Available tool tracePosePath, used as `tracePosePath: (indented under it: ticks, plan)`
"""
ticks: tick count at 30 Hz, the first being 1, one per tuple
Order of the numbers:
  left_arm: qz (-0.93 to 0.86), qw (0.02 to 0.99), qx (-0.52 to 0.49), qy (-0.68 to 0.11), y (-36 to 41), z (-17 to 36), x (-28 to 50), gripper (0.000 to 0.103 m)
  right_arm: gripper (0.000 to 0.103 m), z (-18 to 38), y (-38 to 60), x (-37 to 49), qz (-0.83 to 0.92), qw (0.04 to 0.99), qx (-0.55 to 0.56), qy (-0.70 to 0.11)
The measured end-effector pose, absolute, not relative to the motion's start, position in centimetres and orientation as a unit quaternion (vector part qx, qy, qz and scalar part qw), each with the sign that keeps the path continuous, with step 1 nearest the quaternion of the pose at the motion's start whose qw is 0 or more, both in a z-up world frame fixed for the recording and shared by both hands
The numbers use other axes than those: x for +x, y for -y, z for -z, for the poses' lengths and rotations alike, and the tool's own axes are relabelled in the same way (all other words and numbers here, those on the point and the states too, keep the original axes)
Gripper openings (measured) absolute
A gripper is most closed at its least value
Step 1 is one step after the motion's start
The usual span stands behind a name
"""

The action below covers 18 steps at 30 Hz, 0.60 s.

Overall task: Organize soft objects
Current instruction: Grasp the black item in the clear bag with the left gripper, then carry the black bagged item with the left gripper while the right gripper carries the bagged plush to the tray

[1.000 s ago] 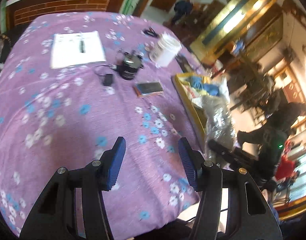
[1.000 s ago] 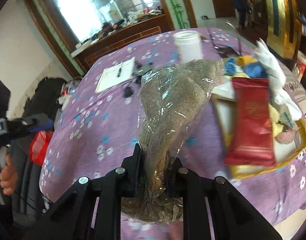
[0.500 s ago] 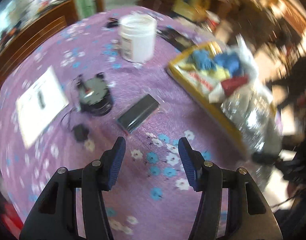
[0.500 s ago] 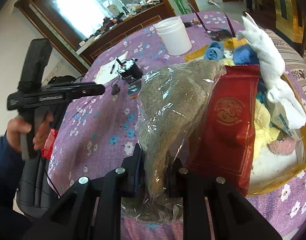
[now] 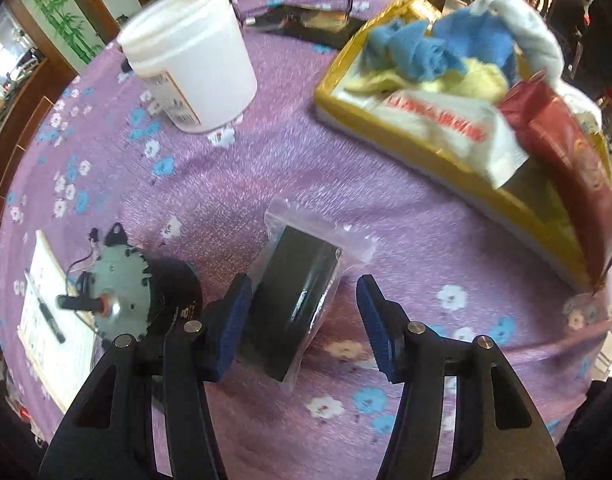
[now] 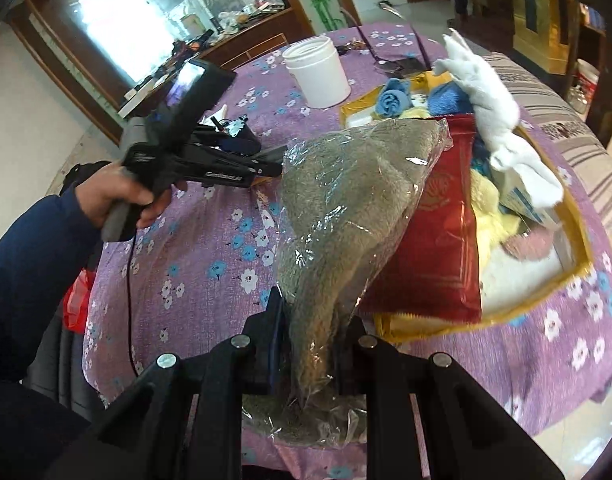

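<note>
While the right tongs (image 6: 309,336) are pinched tight on the lower end of a grey plush item in a clear plastic bag (image 6: 345,216), holding it lifted just over the near edge of the yellow tray (image 6: 573,276), the left tongs (image 5: 304,320) hang half spread over a black item in a small clear bag (image 5: 298,300) lying flat on the purple flowered cloth of the bench (image 5: 226,184). The left jaws straddle this small bag without squeezing it; the left pad looks to be at or close to its side, and contact cannot be confirmed. The tray, used here as the landmark, sits heaped with soft things: blue cloths (image 5: 409,46), a white cloth (image 6: 493,120), yellow fabric and a red pouch (image 6: 437,232). The black bagged item lies to the left of the tray, apart from it, with a round motor-like part (image 5: 126,296) just further left and a white plastic tub (image 5: 194,56) beyond. The step in hand appears to be gathering loose soft things toward the tray. Next, the left tongs would likely need to settle lower and close on the black packet, while the right one would need to carry the plush bag over the tray and let go. In the right camera, a hand (image 6: 118,196) in a dark blue sleeve grips the left tool's handle, which is tilted steeply down toward the bench.
</note>
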<state>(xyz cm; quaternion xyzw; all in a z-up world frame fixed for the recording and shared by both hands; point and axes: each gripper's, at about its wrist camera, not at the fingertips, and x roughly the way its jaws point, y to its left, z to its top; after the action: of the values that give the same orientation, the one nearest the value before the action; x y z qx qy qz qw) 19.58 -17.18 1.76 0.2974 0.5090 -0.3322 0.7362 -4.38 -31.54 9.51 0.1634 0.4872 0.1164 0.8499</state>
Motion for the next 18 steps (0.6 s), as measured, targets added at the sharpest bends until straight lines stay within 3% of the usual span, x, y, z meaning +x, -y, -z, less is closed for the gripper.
tracePosePath:
  ticks: [6, 7, 10, 18]
  plan:
    - [0.337, 0.739, 0.275, -0.514, 16.2, 0.0, 20.6, 0.053, 0.019, -9.5, 31.0, -4.6, -0.105, 0.848, 0.17, -0.491]
    - [0.338, 0.75, 0.249, -0.511, 15.6, 0.0, 20.7, 0.046, 0.019, -9.5, 31.0, -4.6, -0.106, 0.847, 0.173, -0.491]
    - [0.315, 0.771, 0.198, -0.517, 14.3, 0.1, 20.6, 0.041, 0.019, -9.4, 31.0, -4.6, -0.108, 0.847, 0.175, -0.49]
    - [0.226, 0.798, 0.019, -0.559, 9.2, -1.1, 13.6, 0.039, 0.019, -7.4, 31.9, -1.1, -0.184, 0.828, 0.135, -0.511]
